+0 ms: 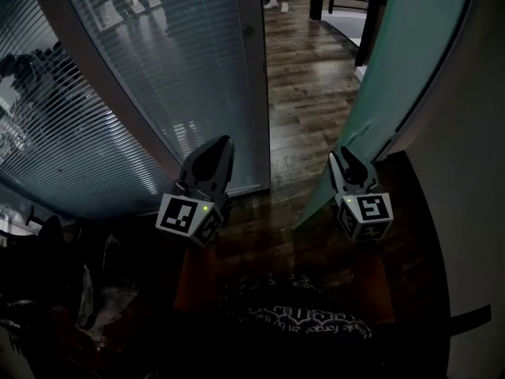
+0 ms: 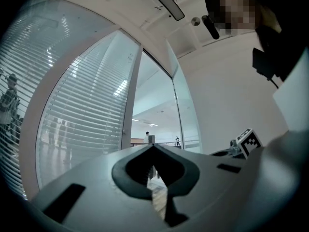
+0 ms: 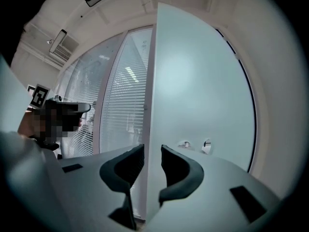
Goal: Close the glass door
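Looking down from the head view, the glass door point(image 1: 371, 93) stands ajar on the right, a frosted pale-green panel whose free edge slants down to the dark wooden floor point(image 1: 308, 77). The right gripper point(image 1: 345, 155) is up against that edge, low on the panel, tips forming a narrow V. The left gripper point(image 1: 223, 142) hangs apart from it, in front of the fixed glass wall with slatted blinds point(image 1: 158, 77), its tips drawn to a single point. There's an open gap of floor between wall and door, and somebody's feet point(image 1: 278, 5) show at the far end.

Over to the left gripper view: the left gripper point(image 2: 152, 148) has its jaws pressed together at the tips, nothing between them, just a sliver of floor showing through the slot lower down. It points at the doorway, the blinds point(image 2: 82, 129) to its left, and the right gripper's marker cube point(image 2: 248, 141) peeks in at the right.

Now the right gripper view: the right gripper point(image 3: 152, 151) has its jaws spread, and the glass door point(image 3: 203, 91) runs its free edge straight down through the gap. One jaw sits on each side of the edge; whether either pad touches the glass I can't tell. The door fills the right half here, the blinds point(image 3: 125, 115) the left.
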`<state>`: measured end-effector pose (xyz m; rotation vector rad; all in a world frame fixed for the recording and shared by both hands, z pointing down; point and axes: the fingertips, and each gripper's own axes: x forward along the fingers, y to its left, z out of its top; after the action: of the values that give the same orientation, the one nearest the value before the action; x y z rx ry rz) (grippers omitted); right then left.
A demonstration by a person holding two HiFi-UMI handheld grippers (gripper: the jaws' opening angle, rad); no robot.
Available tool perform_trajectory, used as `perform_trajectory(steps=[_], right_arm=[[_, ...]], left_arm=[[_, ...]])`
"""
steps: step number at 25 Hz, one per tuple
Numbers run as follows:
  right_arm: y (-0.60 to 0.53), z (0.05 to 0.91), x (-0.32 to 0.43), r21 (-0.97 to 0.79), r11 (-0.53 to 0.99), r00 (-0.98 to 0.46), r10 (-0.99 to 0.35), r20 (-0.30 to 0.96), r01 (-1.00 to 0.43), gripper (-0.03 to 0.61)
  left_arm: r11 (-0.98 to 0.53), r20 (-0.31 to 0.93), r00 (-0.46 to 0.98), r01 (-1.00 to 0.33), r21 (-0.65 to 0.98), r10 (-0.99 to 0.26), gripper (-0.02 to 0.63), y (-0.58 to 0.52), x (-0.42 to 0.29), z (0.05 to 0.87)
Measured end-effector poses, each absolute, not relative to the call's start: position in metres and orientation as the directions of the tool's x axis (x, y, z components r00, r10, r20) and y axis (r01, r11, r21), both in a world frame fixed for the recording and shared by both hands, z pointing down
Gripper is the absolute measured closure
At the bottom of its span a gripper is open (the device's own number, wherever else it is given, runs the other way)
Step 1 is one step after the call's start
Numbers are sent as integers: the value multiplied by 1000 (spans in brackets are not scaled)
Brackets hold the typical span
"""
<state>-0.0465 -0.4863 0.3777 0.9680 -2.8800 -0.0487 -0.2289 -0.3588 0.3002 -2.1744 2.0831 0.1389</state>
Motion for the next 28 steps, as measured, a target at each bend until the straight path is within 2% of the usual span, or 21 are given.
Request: perform_trajectory(steps=[8, 15, 25, 28], right_arm=[[-499, 380, -67, 69, 834, -831, -552, 73, -548, 476], [-507, 394, -82, 163, 868, -868, -488, 95, -470, 477], [-526, 399, -109, 151, 911, -911, -401, 97, -385, 477], [-536, 393, -110, 159, 905, -909, -410, 74, -395, 477]], left_arm=[[49, -137, -46, -999, -20, -989, 612, -356, -252, 314], [91, -135, -84, -995, -47, -987, 612, -368, -246, 318], [156, -144, -148, -987, -47, -978, 612, -395, -267, 324], [158, -146, -149, -986, -56, -978, 612, -405, -266, 322]])
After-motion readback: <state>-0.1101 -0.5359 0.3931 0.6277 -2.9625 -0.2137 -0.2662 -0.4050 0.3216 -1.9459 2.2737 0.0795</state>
